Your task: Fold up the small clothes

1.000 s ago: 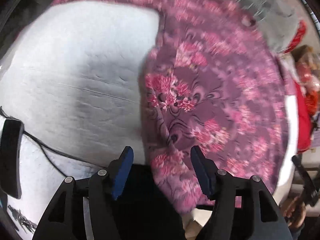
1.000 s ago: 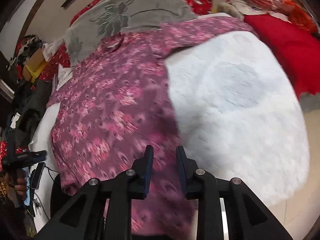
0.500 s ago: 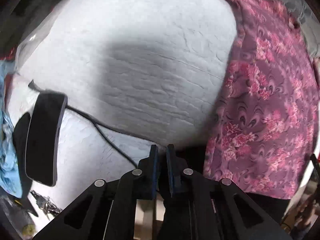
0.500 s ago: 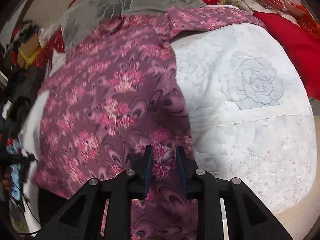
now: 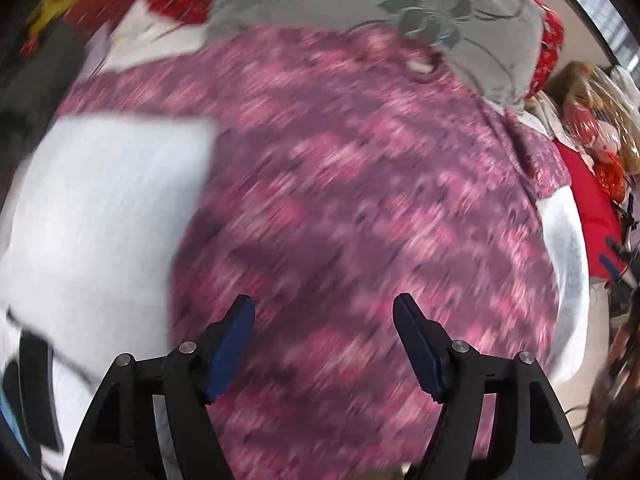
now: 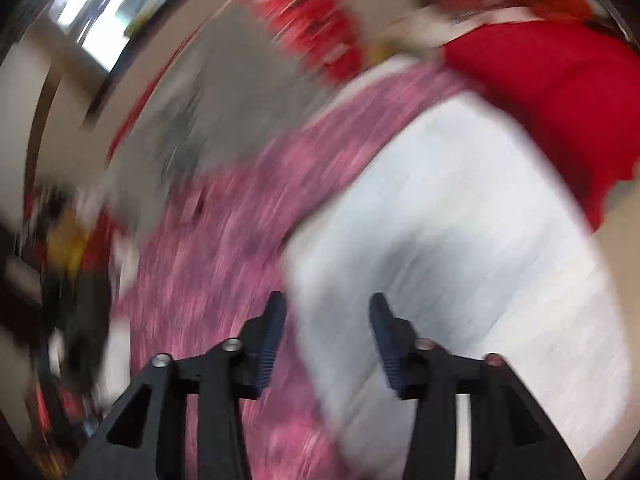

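Observation:
A purple shirt with pink flowers [image 5: 352, 200] lies spread flat on a white quilted bed [image 5: 100, 208]. Both views are blurred by motion. My left gripper [image 5: 324, 312] is open and empty, raised above the shirt's lower part. In the right wrist view the shirt [image 6: 208, 264] fills the left side and the white bed [image 6: 460, 240] the right. My right gripper [image 6: 328, 312] is open and empty, above the shirt's right edge where it meets the bed.
A grey flowered pillow [image 5: 400, 8] lies behind the shirt's collar. Red bedding [image 6: 560, 92] lies to the right of the bed, with packaged items [image 5: 592, 132] beyond. A black object with a cable [image 5: 36, 380] rests at the bed's left edge.
Both grippers have opened: the left was shut half a second ago, the right nearly shut. Both cameras have swung fast; the left now looks up over the whole shirt.

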{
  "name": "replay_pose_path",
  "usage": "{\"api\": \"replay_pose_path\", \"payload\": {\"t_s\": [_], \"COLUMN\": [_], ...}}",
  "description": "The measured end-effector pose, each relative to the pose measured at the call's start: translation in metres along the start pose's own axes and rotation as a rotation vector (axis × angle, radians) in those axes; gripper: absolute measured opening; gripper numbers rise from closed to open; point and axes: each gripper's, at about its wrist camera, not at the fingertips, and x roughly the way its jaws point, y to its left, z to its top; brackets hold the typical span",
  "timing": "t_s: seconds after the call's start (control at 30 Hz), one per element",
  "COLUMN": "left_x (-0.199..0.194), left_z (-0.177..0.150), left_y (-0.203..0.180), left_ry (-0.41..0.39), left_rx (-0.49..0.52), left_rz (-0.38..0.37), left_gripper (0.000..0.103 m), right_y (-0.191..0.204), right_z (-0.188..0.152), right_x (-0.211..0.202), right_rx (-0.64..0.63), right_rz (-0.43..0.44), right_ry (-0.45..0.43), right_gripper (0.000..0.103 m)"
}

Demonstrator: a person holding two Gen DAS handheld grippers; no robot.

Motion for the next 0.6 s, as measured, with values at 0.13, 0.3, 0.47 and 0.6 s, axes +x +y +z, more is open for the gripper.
{"api": "replay_pose_path", "payload": {"t_s": [0.13,0.3,0.47,0.6], "left_x": [0.056,0.127,0.16,0.176], "left_z": [0.036,0.076,0.111,0.129], "left_y": [-0.041,-0.067,-0.077,-0.083], "left_ry": [-0.007,-0.006,-0.067,-0.103], "left_rx": [0.052,0.053,0.063,0.067], "left_rz": [0.059,0.084,0.118,0.138], "left_gripper": [0.072,0.072,0.072,0.072], "right_y": [-0.074,-0.138,-0.153,-0.158], "right_z": [0.076,0.136,0.177,0.188], "right_x": [0.01,0.073,0.148,0.172], "right_rx": [0.266,0.512,0.58,0.586], "right_rz": [-0.043,-0.023,-0.044,0.026], "right_ry": [-0.109,-0.122,-0.147,-0.194], "right_gripper": [0.055,0.056,0.056,0.051]}}
